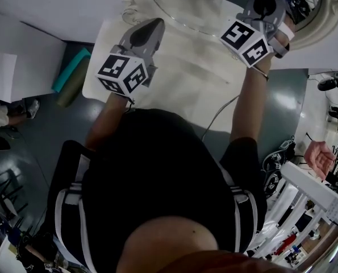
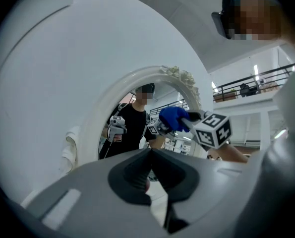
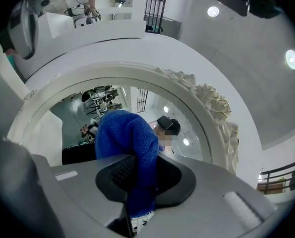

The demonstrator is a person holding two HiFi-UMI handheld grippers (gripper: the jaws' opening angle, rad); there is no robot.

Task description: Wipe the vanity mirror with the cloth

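Observation:
The round vanity mirror (image 1: pixel 180 4) with its white ornate frame stands at the far edge of a white table (image 1: pixel 180 84). My right gripper (image 1: pixel 263 1) is shut on a blue cloth (image 3: pixel 130 138), and the cloth is held against the glass (image 3: pixel 63 115). From the left gripper view, the cloth (image 2: pixel 174 118) shows in front of the mirror's frame (image 2: pixel 100 108), with the right gripper's marker cube behind it. My left gripper (image 2: pixel 149 150) is shut with nothing in it and hovers over the table's left part, pointing at the mirror (image 2: pixel 137 128). In the head view this left gripper (image 1: pixel 151 26) is short of the frame.
A teal roll (image 1: pixel 72 67) lies on the floor left of the table. Another person's hand (image 1: pixel 320 157) and a white rack (image 1: pixel 305 203) are at the right. A cable (image 1: pixel 214 118) hangs off the table's near edge. A shoe (image 1: pixel 31 108) shows at far left.

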